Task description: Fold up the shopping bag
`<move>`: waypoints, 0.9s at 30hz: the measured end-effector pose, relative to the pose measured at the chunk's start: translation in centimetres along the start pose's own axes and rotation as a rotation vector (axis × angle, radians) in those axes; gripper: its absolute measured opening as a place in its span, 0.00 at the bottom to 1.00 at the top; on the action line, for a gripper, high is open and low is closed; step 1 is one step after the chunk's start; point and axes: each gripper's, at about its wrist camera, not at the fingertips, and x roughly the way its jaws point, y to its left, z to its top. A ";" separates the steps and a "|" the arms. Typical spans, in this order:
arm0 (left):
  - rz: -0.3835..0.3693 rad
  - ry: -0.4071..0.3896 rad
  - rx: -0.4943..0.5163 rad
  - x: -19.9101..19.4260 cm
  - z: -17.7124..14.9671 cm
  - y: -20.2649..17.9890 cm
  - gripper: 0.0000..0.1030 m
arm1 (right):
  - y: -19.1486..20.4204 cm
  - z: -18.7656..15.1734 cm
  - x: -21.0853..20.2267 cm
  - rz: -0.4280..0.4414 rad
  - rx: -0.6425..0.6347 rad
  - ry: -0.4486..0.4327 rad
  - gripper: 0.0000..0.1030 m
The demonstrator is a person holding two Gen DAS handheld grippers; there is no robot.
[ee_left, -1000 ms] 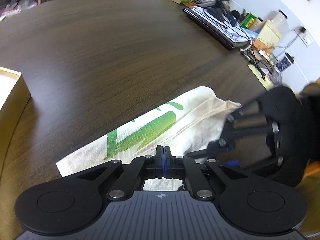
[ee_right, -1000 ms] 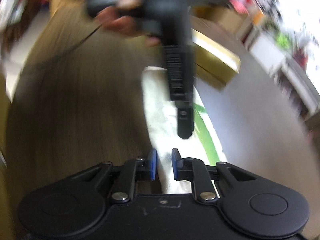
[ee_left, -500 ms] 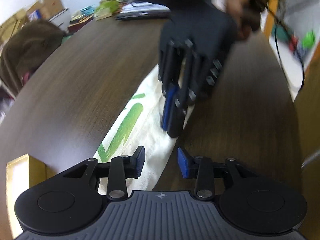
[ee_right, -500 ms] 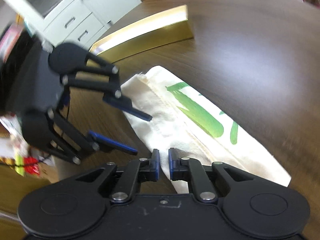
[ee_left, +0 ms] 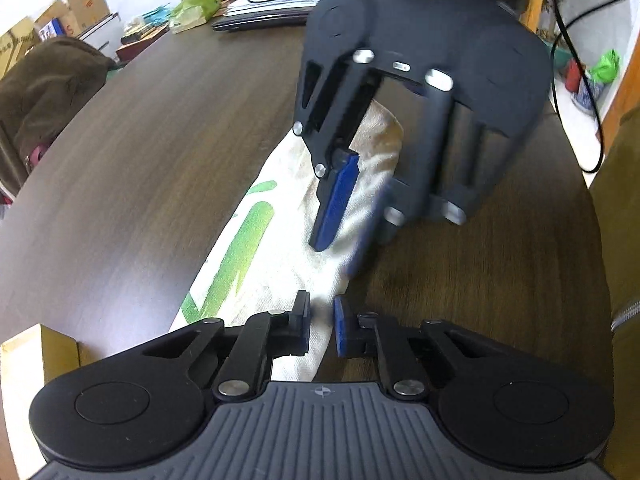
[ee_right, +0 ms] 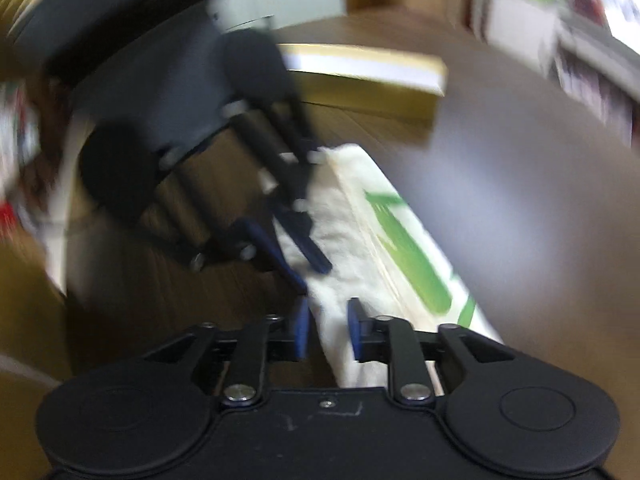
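Bare table [ee_left: 140, 184] left; gold box [ee_right: 372, 88] blocks far end.

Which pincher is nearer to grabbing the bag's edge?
Probably the left gripper: its jaws have just been closing, with the shopping bag's long edge in the narrow gap between them. The right gripper also straddles that edge, but its jaws have just been opening.

Cream shopping bag [ee_left: 276, 256], green print, folded narrow

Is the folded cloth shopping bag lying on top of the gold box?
No, the cloth shopping bag lies flat on the dark wooden table, while the gold box sits apart beside it.
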 end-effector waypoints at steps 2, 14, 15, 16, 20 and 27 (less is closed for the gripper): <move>-0.012 -0.006 -0.020 -0.1 -0.1 0.5 0.10 | 1.5 -0.3 0.2 -0.062 -0.135 -0.007 0.23; -0.063 -0.053 -0.123 -1.2 -1.1 3.3 0.03 | 2.1 -2.0 0.2 -0.100 -0.262 -0.053 0.14; -0.062 -0.057 -0.117 -1.3 -1.2 3.3 0.03 | 1.3 -1.6 0.4 -0.068 -0.192 -0.050 0.12; -0.054 -0.061 -0.106 -1.6 -1.2 3.3 0.04 | 0.3 -1.4 0.2 -0.037 -0.121 -0.046 0.12; 0.014 -0.067 -0.017 -2.2 -1.4 2.6 0.12 | -3.5 -0.9 -0.1 0.078 0.149 -0.026 0.09; 0.115 -0.020 0.183 -0.8 -1.6 1.1 0.19 | -7.8 -1.5 -0.2 0.224 0.427 0.014 0.06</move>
